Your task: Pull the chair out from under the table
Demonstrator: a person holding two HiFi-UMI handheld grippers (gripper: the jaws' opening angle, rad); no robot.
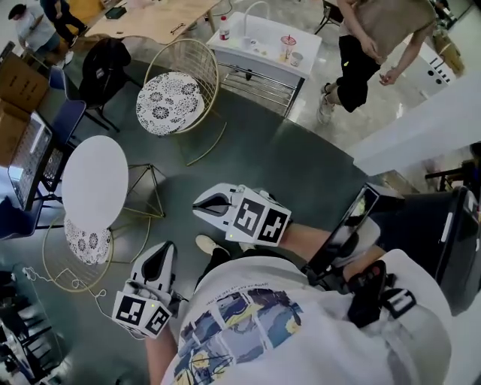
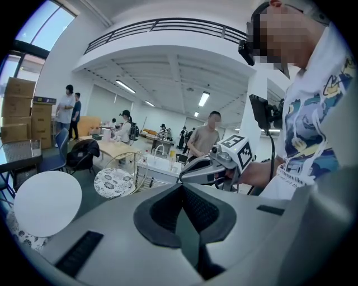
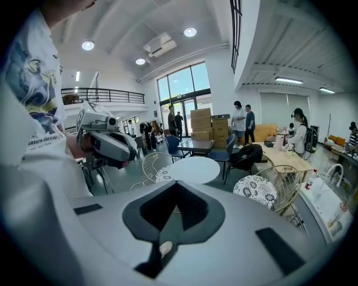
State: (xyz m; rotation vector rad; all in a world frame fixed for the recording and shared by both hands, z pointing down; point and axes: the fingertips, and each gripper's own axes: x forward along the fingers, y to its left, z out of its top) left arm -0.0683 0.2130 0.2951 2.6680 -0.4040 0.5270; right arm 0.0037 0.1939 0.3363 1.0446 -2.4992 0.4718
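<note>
A round white table stands on gold wire legs at the left of the head view. A gold wire chair with a floral cushion is tucked partly under its near side. My left gripper hovers to the right of that chair, apart from it, jaws shut and empty. Higher and further right, my right gripper is also shut on nothing. The table and the chair lie ahead in the right gripper view, with the left gripper at the left. The left gripper view has the table at lower left.
A second wire chair with a floral cushion stands beyond the table. A white cart with a bottle and cup, a standing person, a black chair with a jacket and a wooden table lie further off. A cable trails on the floor.
</note>
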